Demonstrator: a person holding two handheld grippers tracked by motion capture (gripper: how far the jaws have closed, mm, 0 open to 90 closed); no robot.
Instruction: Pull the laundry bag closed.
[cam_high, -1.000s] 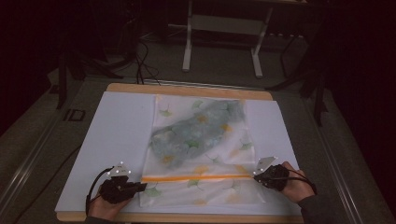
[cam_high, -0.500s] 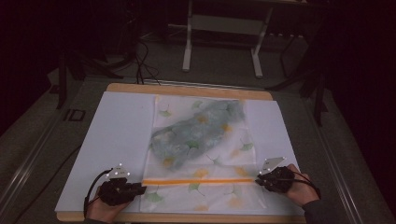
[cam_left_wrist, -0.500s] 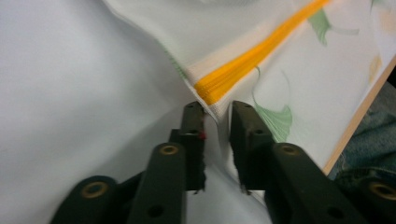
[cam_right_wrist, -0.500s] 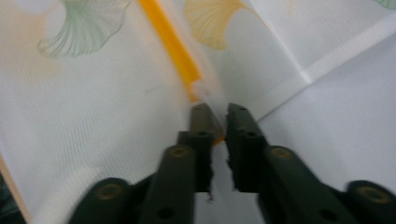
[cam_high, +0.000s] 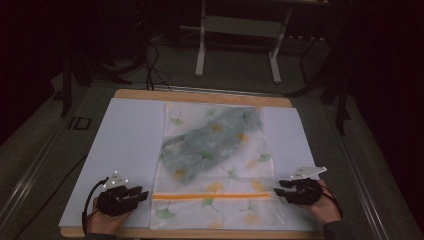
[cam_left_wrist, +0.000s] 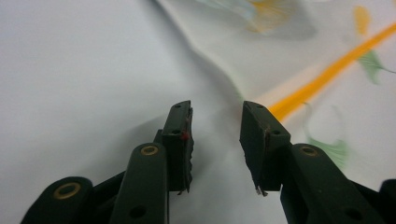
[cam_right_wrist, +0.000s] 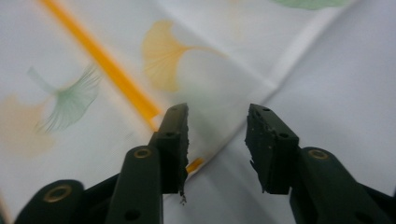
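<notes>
A white cloth (cam_high: 235, 172) printed with ginkgo leaves lies flat on a white sheet (cam_high: 130, 140). An orange stripe (cam_high: 210, 196) runs across it near the front. Its far part lies bunched in a bluish heap (cam_high: 210, 142). My left gripper (cam_high: 142, 195) rests at the cloth's left edge by the stripe's end, open, with nothing between its fingers. In the left gripper view the left gripper (cam_left_wrist: 215, 116) points at the cloth edge (cam_left_wrist: 224, 79) and stripe (cam_left_wrist: 322, 79). My right gripper (cam_high: 279, 188) sits open at the right edge. In the right gripper view the right gripper (cam_right_wrist: 217, 119) straddles the hem, with the stripe (cam_right_wrist: 107, 65) to its left.
The sheet covers a wooden tabletop (cam_high: 200, 94). Behind the table stand a white metal frame (cam_high: 237, 30) and cables (cam_high: 150, 60) on a dark floor. Bare sheet lies to the left and right of the cloth.
The orange stripe and both grippers have shifted slightly toward the person. The bluish upper layer has settled into a smaller heap.
</notes>
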